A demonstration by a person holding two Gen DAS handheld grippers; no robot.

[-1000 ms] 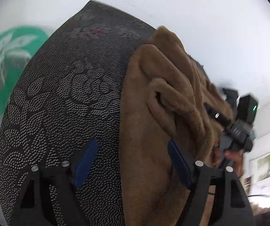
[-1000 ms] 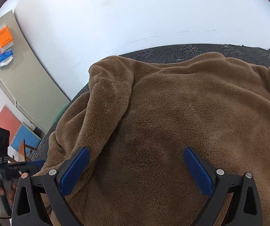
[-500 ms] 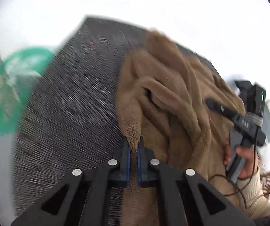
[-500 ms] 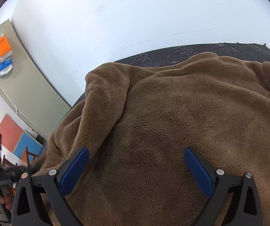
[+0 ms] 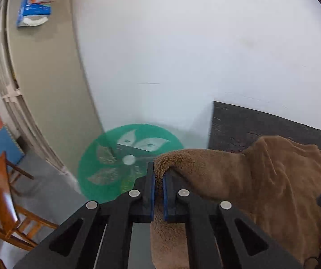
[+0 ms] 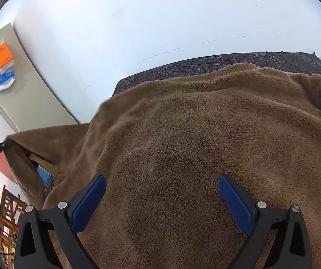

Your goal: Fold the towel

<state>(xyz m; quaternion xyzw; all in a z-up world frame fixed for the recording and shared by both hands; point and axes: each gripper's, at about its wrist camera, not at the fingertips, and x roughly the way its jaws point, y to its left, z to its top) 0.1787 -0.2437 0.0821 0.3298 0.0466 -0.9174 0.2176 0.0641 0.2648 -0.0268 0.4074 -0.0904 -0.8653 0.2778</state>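
Left claw point(image 5: 158, 185) pinches towel point(image 5: 261, 179); right claw point(image 6: 161, 192) agape.

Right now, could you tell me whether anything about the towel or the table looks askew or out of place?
Only the brown towel: it lies rumpled on the dark patterned mat, one corner pulled up and out past the mat's edge by the shut left gripper. The right gripper hovers open above it. Nothing looks spilled or damaged.
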